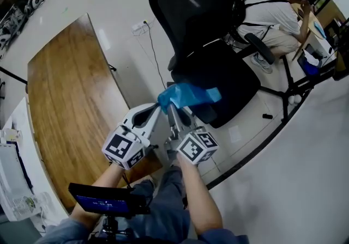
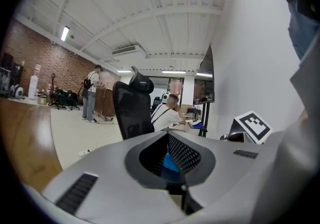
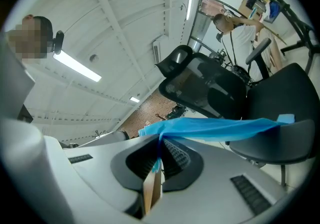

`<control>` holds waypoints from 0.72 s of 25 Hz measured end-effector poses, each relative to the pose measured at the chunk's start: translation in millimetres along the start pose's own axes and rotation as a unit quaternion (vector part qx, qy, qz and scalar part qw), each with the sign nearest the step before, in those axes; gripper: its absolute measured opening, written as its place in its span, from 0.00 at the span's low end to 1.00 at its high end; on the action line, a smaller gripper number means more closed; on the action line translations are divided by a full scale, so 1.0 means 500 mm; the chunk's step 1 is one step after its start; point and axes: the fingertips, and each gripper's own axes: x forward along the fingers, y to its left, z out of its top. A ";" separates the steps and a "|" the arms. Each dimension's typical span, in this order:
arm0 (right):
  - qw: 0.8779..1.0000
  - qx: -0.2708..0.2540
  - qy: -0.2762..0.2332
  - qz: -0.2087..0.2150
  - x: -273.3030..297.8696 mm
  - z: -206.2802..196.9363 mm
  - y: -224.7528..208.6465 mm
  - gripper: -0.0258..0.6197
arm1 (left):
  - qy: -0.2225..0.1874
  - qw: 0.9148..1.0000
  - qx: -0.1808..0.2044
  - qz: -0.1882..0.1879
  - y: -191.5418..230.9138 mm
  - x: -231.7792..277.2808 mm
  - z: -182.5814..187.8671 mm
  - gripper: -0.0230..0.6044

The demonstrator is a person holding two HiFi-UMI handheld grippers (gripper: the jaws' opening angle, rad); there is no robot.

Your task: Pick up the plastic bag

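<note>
A blue plastic bag (image 1: 187, 96) hangs in the air in front of a black office chair (image 1: 218, 68), pinched at its near end by both grippers. In the head view my left gripper (image 1: 159, 106) and right gripper (image 1: 171, 108) meet side by side at the bag's left corner. The left gripper view shows a sliver of the blue bag (image 2: 170, 161) caught between the closed jaws of the left gripper (image 2: 169, 164). From the shut right gripper (image 3: 158, 154), the bag (image 3: 220, 128) stretches out to the right as a long blue strip.
A wooden table (image 1: 65, 101) runs along the left. The chair stands just beyond the grippers, its seat under the bag. A person (image 1: 275, 6) sits at a desk at the back right. A cable (image 1: 155, 58) trails over the pale floor. A small screen (image 1: 103, 202) sits at the bottom.
</note>
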 end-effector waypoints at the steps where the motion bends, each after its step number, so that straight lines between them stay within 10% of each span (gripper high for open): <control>1: 1.000 -0.005 -0.002 0.002 0.001 0.005 0.013 0.04 | -0.004 1.000 0.000 0.005 0.004 -0.012 0.007 0.05; 18: 0.995 -0.079 -0.019 0.058 0.032 0.013 0.278 0.04 | -0.068 0.995 0.015 0.072 0.086 -0.236 0.125 0.05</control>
